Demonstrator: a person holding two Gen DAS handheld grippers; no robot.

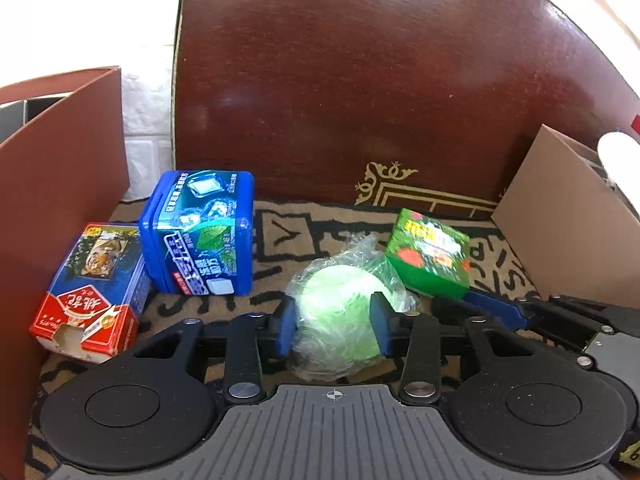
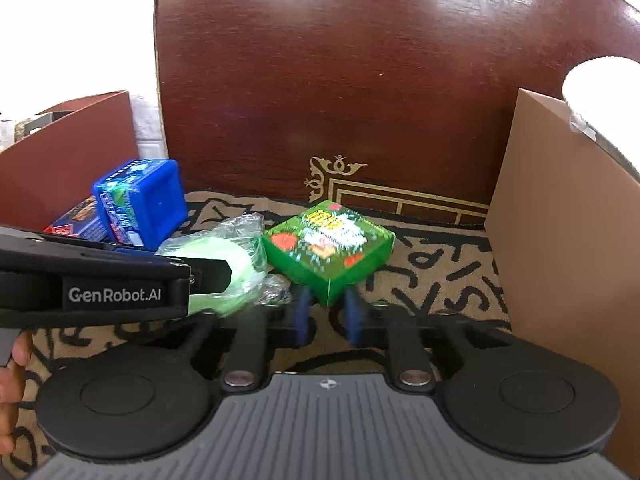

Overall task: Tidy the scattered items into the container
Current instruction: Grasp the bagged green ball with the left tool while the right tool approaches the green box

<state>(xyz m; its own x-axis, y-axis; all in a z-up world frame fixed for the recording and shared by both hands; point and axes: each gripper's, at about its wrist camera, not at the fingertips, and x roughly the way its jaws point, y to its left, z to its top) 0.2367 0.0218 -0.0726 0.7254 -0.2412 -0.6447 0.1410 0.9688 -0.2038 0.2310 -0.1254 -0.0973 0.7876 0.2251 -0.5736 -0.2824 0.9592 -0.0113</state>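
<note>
**boxfan22:** So where does everything sit? The left claw (image 1: 334, 320) has its two blue fingers (image 1: 286, 326) pinching the green ball (image 1: 340, 300) from both sides. It's a pale green ball wrapped in crinkly clear plastic, and it sits low over the patterned mat (image 1: 288, 236) (can't tell if it's touching the mat or lifted a bit).

**mat_lurker:** And the right claw (image 2: 329, 308) is pressed onto the near corner of the green box (image 2: 328, 248), the one with red fruit printed on it. The box sits tilted, just right of the ball, and its back end looks lifted off the mat.

**boxfan22:** The other two items are off to the left, well apart from the claws. The blue tin (image 1: 200, 232) stands upright, and the red-and-blue carton (image 1: 94, 292) leans right beside it, touching or nearly so, close to the reddish-brown wall (image 1: 60, 184).

**mat_lurker:** The cardboard box (image 2: 560, 240) stands at the right edge of the mat, with something white (image 2: 600, 92) poking up above its rim (too blown out to tell what). A dark wooden panel (image 2: 360, 80) closes off the back. A hand (image 2: 12, 384) shows at the left edge of the right wrist view, under the left claw's body.
</note>
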